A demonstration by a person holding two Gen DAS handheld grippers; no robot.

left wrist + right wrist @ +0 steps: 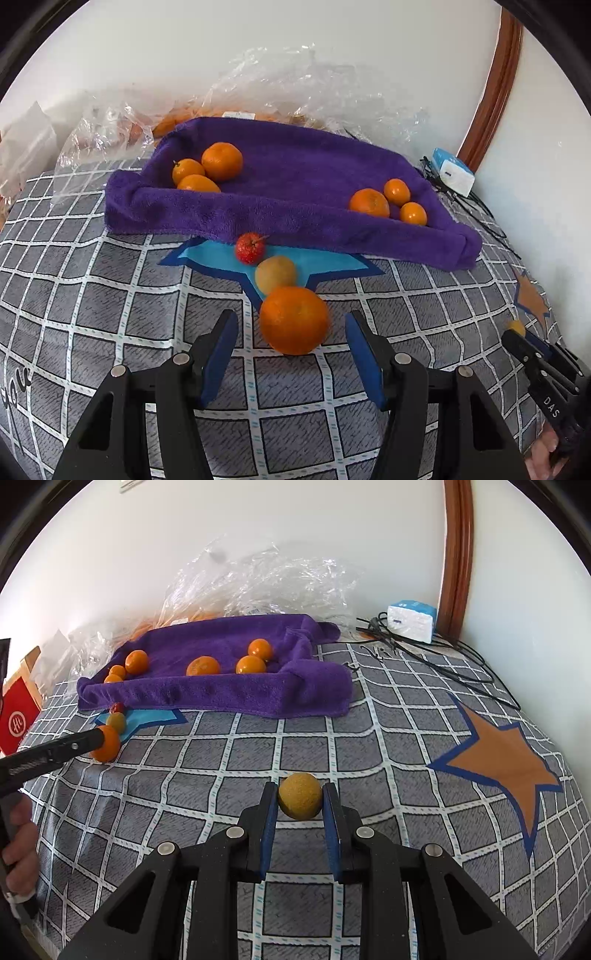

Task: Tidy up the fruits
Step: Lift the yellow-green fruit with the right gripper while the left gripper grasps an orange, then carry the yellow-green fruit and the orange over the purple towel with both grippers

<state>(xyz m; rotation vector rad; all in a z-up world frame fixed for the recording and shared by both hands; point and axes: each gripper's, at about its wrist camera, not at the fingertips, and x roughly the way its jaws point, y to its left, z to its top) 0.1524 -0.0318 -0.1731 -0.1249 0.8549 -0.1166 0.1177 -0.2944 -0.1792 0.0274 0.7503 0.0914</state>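
Observation:
A purple towel tray (295, 218) (221, 694) holds several oranges in two groups. In front of it lie a small red fruit (250, 248), a yellow-green fruit (275, 274) and a large orange (293, 320) (107, 744). My left gripper (291, 334) is open, its jaws on either side of the large orange, not touching it. My right gripper (300, 797) is shut on a small yellow fruit (299, 795) (516, 327), just above the checked bedcover.
Crumpled clear plastic bags (280, 85) lie behind the tray. A white and blue box (412, 620) with black cables (443, 653) sits at the back right by a wooden frame. An orange star patch (506, 764) is on the cover. A red box (16, 723) stands left.

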